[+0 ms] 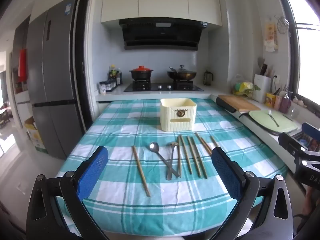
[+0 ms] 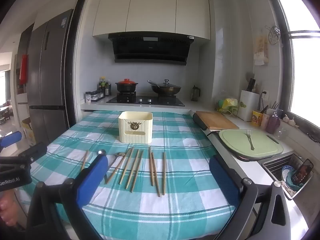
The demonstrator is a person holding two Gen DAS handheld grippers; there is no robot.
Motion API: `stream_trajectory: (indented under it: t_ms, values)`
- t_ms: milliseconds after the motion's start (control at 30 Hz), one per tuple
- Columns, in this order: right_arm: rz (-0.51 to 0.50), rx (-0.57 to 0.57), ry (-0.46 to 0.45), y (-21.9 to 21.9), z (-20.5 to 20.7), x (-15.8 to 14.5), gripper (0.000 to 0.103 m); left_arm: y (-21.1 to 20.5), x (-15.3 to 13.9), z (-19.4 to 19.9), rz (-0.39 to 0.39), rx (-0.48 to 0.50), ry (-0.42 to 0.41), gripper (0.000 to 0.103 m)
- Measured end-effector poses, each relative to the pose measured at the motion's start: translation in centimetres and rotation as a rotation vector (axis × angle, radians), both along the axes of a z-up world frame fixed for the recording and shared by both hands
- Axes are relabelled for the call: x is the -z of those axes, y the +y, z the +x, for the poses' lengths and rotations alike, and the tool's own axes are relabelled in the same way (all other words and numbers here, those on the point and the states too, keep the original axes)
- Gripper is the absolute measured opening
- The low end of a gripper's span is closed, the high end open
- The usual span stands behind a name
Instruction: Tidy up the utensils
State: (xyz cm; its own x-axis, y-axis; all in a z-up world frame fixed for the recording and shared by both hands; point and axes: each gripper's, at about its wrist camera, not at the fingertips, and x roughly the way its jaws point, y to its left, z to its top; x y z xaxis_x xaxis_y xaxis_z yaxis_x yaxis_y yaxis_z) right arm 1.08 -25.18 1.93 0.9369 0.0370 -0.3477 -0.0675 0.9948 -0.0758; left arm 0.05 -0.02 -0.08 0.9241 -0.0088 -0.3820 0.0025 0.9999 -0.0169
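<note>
A cream ribbed utensil holder (image 1: 178, 114) stands upright, its top open, a brass emblem on its front. Just in front of it lie wooden chopsticks (image 1: 193, 155) in a loose row (roughly parallel, one chopstick (image 1: 140, 170) apart to the left). Two metal spoons (image 1: 162, 157), handles crossed, lie front-left of the holder.

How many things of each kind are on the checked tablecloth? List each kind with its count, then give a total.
Wooden chopsticks: 8
Metal spoons: 2
Cream utensil box: 1
Total: 11
</note>
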Motion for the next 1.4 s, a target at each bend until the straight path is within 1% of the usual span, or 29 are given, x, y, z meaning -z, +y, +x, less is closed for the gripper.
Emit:
stream_trajectory:
  t_ms: [100,167,233,300,333,433,1000,1400]
  values:
    - [0.001,0.001,0.008,0.0,0.0,0.0,0.103,0.3,-0.2,0.8,-0.011,0.01,0.027,0.103]
    - [0.0,-0.001,0.007,0.0,0.0,0.0,0.103,0.6,-0.5,1.0,-0.017,0.017,0.027,0.103]
    - [0.004,-0.004,0.012,-0.1,0.1,0.0,0.103,0.4,-1.0,0.8,-0.004,0.014,0.014,0.103]
    - [0.004,-0.006,0.013,-0.1,0.1,0.0,0.103,0.1,-1.5,0.0,-0.003,0.013,0.006,0.103]
    - [0.004,-0.007,0.014,0.1,0.0,0.4,0.103,-0.3,-0.9,-0.3,0.004,0.011,0.003,0.103]
    - [0.002,-0.008,0.013,0.2,0.0,0.5,0.103,-0.4,-0.6,-0.1,0.009,0.012,0.005,0.103]
    - [0.012,-0.004,0.009,-0.1,0.0,0.1,0.103,-0.3,-0.4,0.1,0.018,0.006,0.011,0.103]
    - [0.016,-0.004,0.009,-0.2,0.0,0.4,0.103,-0.8,-0.2,0.0,0.027,0.027,0.016,0.103]
